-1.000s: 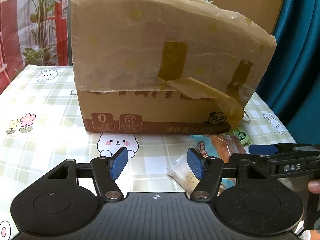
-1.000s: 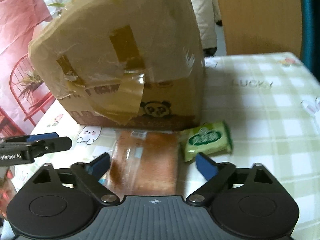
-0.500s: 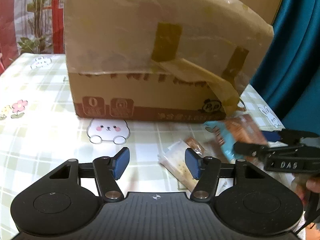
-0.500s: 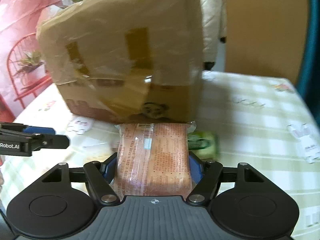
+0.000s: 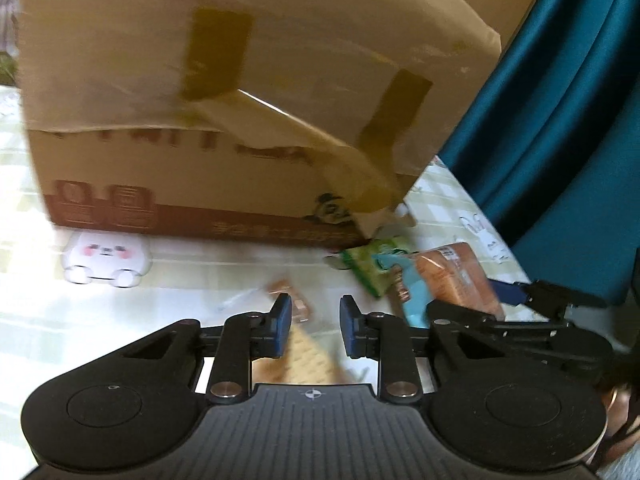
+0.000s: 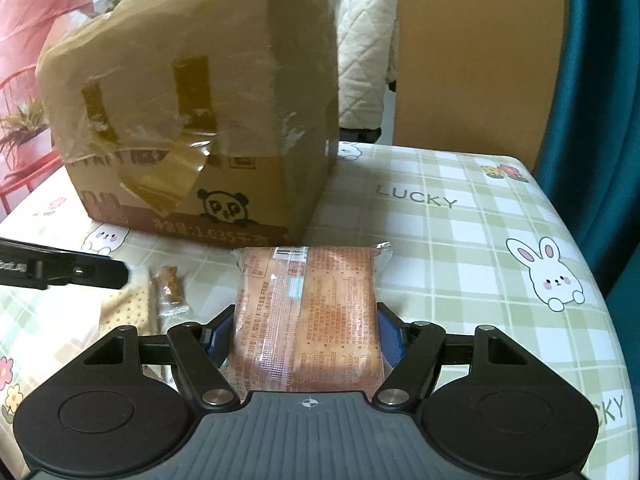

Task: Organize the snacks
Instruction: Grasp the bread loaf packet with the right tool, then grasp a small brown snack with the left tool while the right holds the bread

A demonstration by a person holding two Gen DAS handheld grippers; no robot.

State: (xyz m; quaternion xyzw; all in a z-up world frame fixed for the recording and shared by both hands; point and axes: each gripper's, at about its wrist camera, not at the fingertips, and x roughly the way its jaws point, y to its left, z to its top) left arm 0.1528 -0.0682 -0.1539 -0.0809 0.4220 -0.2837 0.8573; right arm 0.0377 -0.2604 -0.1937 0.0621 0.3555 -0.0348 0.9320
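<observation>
While the right gripper (image 6: 306, 336) holds the orange bread packet (image 6: 306, 316) across its width, jaws pressed on both long sides, the packet looks light, soft and easily crushed, its film slick, so a gentle squeeze at the middle suits it best. It hangs just in front of the taped cardboard box (image 6: 192, 120), clear of the worktop (image 6: 460, 240).

The left gripper (image 5: 314, 326) has just been closing its jaws; they stand narrow around the cracker packet (image 5: 308, 354), though blur hides whether the pads press on it. That packet seems thin and brittle, best taken by its flat sides without much force. A small candy wrapper (image 5: 294, 300) lies touching or just beside it, and a green snack packet (image 5: 372, 264) sits near the box corner.

Open room lies to the right on the checked cloth; the box blocks the way ahead, and the two grippers work close together.
</observation>
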